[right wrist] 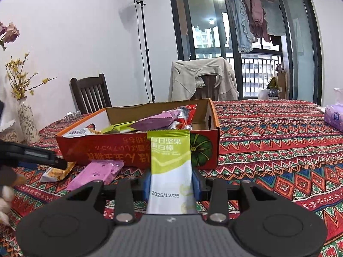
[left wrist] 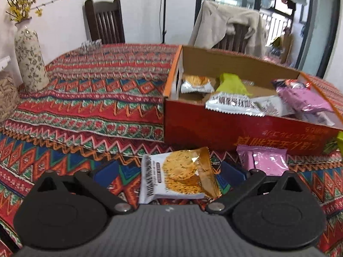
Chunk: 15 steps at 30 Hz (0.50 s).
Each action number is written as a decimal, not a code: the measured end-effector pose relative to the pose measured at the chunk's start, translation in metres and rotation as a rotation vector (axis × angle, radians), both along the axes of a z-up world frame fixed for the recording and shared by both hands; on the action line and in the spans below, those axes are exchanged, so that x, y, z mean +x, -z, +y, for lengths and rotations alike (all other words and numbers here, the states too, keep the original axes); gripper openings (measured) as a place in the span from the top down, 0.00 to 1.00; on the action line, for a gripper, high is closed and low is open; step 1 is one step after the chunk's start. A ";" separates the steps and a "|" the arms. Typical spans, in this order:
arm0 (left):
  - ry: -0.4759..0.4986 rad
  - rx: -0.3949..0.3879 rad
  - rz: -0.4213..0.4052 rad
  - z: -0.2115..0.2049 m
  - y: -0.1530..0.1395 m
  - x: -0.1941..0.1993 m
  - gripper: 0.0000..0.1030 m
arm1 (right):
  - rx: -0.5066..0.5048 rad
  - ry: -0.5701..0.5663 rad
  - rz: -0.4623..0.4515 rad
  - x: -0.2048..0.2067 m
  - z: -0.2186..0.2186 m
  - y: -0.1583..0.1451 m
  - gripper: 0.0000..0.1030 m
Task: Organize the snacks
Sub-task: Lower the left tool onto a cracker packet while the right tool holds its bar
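While box (left wrist: pixel 214 128) fills both, tissues (right wrist: pixel 334 117) right-only.

Left wrist: low over the tablecloth (left wrist: pixel 96 98), facing the box (left wrist: pixel 235 132) closely.
Right wrist: similar, box (right wrist: pixel 107 147) shared.

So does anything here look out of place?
Two packets lie loose on the tablecloth before the red box instead of inside: an orange cracker packet and a pink packet.
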<state>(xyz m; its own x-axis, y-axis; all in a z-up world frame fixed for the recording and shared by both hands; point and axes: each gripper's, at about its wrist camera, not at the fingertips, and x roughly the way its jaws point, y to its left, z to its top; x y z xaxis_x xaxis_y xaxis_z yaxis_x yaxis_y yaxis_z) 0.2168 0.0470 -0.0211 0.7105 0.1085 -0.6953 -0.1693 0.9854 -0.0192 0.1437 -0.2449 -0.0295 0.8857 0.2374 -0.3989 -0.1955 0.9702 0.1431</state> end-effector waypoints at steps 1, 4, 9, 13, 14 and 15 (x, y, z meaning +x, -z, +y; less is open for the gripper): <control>-0.011 0.009 0.017 -0.002 0.003 0.003 0.00 | 0.003 -0.001 0.000 0.000 0.000 0.000 0.65; -0.036 0.000 0.064 -0.001 0.012 0.012 0.00 | 0.012 -0.001 0.000 -0.001 -0.002 0.000 0.65; -0.089 0.015 0.044 0.002 0.016 0.011 0.00 | 0.021 -0.004 -0.001 0.000 -0.004 0.000 0.64; -0.095 0.018 0.060 0.003 0.014 0.013 0.00 | 0.023 -0.005 -0.004 0.000 -0.004 0.000 0.64; -0.090 0.016 0.064 0.004 0.013 0.013 0.00 | 0.024 -0.004 -0.005 0.000 -0.004 0.000 0.64; -0.084 0.016 0.063 0.004 0.012 0.012 0.00 | 0.025 -0.004 -0.005 -0.001 -0.004 0.000 0.64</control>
